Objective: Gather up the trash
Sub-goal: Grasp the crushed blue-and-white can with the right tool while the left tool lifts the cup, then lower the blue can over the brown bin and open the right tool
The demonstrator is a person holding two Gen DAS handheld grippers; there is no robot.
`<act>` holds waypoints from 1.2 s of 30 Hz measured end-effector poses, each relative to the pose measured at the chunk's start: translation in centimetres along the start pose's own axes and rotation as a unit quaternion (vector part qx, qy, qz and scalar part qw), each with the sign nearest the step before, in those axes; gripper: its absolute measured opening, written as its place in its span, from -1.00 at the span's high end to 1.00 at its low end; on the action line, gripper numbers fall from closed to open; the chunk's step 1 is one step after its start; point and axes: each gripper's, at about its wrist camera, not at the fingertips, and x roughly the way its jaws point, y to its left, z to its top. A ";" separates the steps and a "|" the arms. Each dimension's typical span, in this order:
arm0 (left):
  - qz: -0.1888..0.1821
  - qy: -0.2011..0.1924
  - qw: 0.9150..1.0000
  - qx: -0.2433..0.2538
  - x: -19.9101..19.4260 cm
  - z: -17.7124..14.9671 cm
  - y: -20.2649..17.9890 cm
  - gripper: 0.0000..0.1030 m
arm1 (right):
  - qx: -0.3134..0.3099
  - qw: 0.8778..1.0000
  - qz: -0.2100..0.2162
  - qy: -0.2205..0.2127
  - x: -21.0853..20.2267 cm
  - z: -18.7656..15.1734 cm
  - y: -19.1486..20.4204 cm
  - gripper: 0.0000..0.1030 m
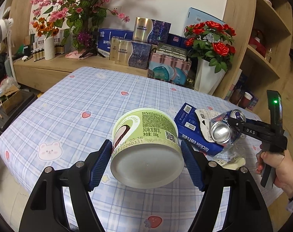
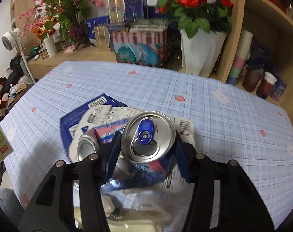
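My left gripper is shut on a green yogurt cup, its blue pads on both sides and the white bottom facing the camera, above the plaid tablecloth. To the right, my right gripper sits in a trash pile, held by a hand. In the right wrist view the right gripper has its pads against a crumpled blue can with a silver top. A second silver can end lies left of the left finger. A blue coffee bag and white labels lie underneath.
Clear wrap and a white tray lie near the table's front edge. A white vase of red roses and stacked gift boxes stand on the wooden shelf behind the table. Cups sit at the right, a fan at the left.
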 end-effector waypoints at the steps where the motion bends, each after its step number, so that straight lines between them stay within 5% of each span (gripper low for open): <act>1: -0.003 -0.002 1.000 -0.001 -0.2 0.0 -0.1 -0.38 | -0.002 1.000 -0.002 -0.007 -0.6 -0.2 0.1 -0.04; 11: -0.032 -0.011 0.999 0.023 -3.8 -1.2 -2.4 -0.38 | 0.026 0.997 0.023 -0.067 -8.0 -2.8 0.3 -0.04; 21: -0.049 -0.014 0.997 0.053 -8.1 -3.1 -4.4 -0.38 | 0.056 0.995 0.039 -0.078 -14.3 -8.3 0.9 -0.04; 36: -0.078 -0.010 0.996 0.038 -13.0 -6.2 -4.1 -0.38 | 0.018 0.997 0.023 -0.069 -21.9 -16.5 5.2 -0.04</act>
